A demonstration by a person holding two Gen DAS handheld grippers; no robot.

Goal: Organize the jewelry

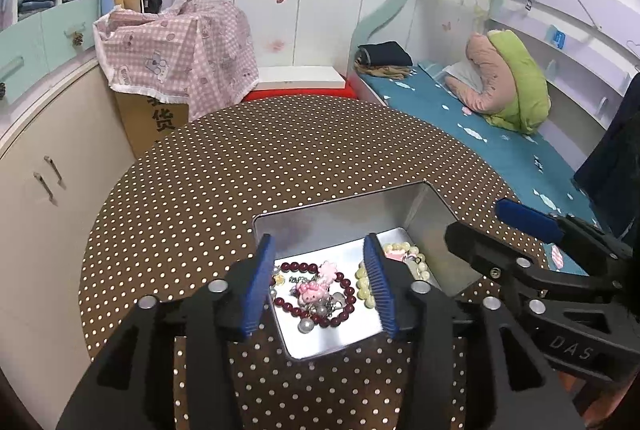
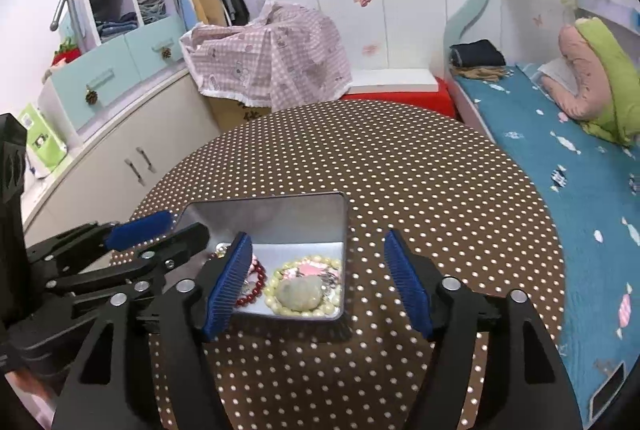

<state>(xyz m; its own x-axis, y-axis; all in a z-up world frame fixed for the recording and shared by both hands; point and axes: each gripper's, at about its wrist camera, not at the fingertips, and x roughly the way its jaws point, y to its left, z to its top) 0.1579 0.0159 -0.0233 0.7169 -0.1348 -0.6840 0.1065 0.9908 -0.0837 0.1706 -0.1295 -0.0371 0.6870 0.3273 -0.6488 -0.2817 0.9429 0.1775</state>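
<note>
A silver metal tin sits on the brown polka-dot table. Inside lie a dark red bead bracelet with a pink charm, a pale yellow bead bracelet and pearls. My left gripper is open and empty, its fingers held over the tin. In the right wrist view the tin holds the yellow bead bracelet, a pale stone and the red beads. My right gripper is open and empty, straddling the tin's right wall. It also shows in the left wrist view.
A pink checked cloth covers a cardboard box beyond the table. A bed with a blue sheet lies to the right. White cabinets stand on the left. A red stool with a white board stands behind the table.
</note>
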